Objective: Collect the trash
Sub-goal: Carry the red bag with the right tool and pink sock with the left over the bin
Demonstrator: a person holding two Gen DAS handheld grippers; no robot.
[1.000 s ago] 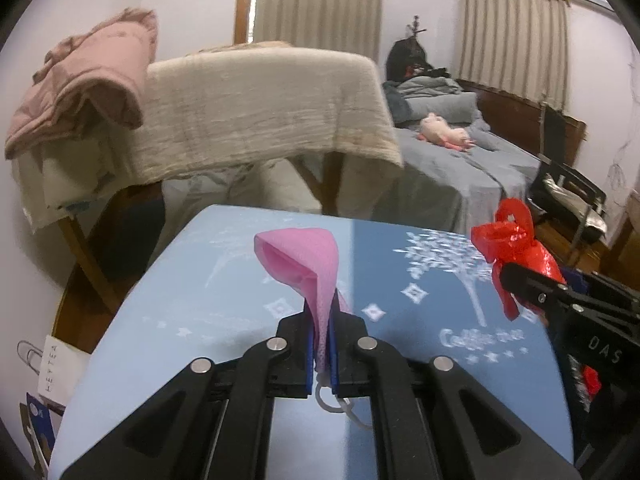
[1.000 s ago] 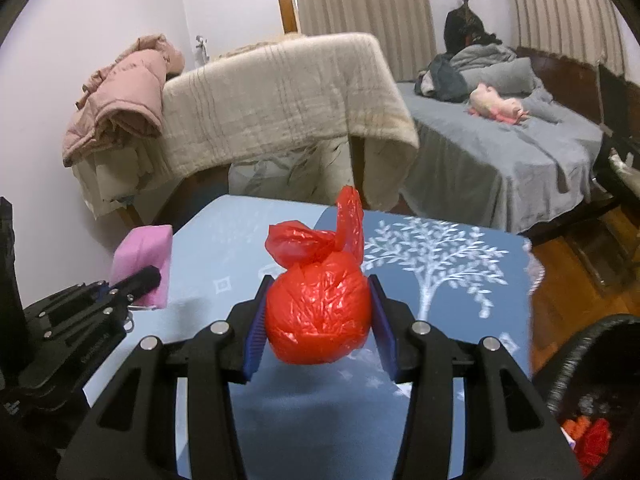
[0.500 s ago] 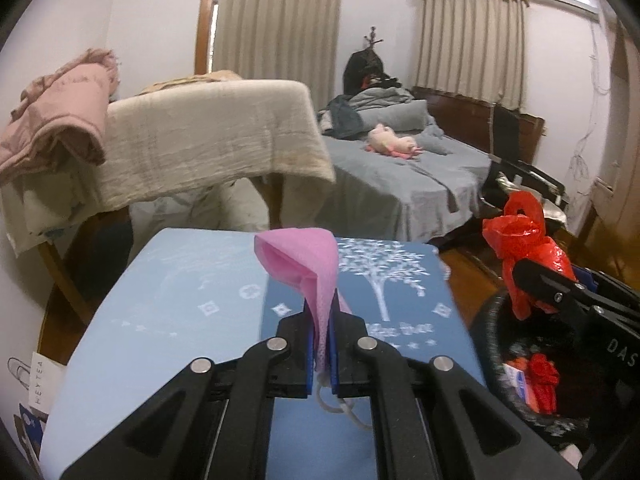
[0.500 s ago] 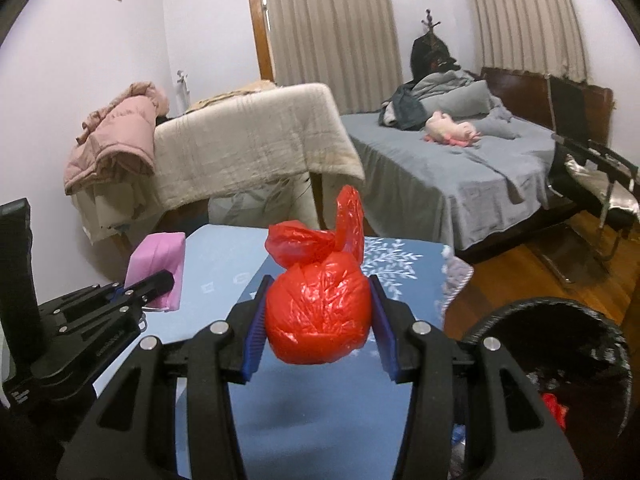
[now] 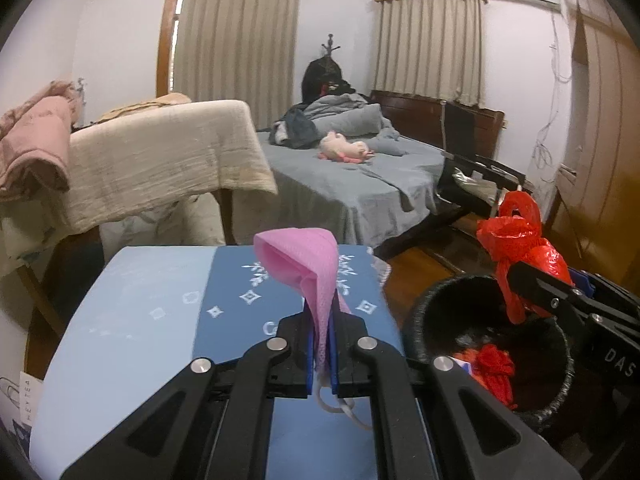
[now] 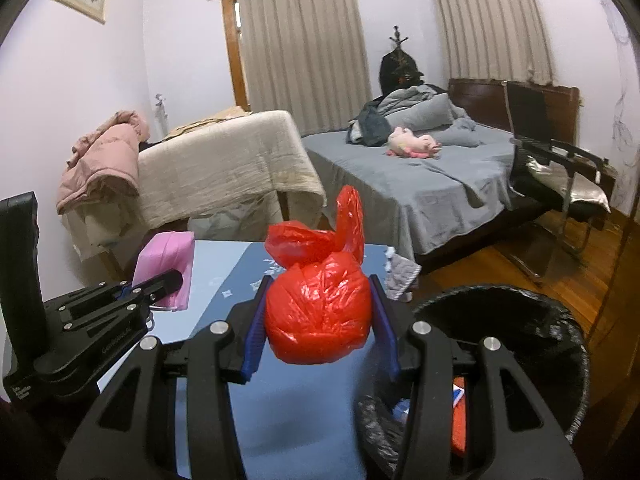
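1. Both tools have swung off the blue snowflake-print desk [image 5: 152,312] toward the black mesh trash bin with a black liner [image 6: 560,320]; a second ago the bin barely showed, now it fills the lower right of both views.
2. Left tool [image 5: 322,344]: clenched tight on a folded pink face mask [image 5: 308,264], held by its lower edge only, with the white ear loop [image 5: 340,408] dangling under the jaws. It sits over the desk edge, beside the bin, not above it.
3. Right tool [image 6: 318,320]: clamped at about mid-width on a knotted red plastic bag ball [image 6: 320,312], blue pads pressing on both sides. It sits at the bin's near rim, not centred over the opening.
4. Risk: letting the bag go now looks likely to hit the rim or desk edge, so it bounces to the wood floor [image 6: 520,280]. Cause: tool short of the opening.
5. Risk: the mask is light and limp, so it may cling to a pad or snag by the loop on release, or drift wide of the bin.
6. Risk: tools are close together, and the bin opening looks tight for both, so collision is possible. Drop one at a time.
7. Bin already holds red and other scraps, so pile height is probably fine.
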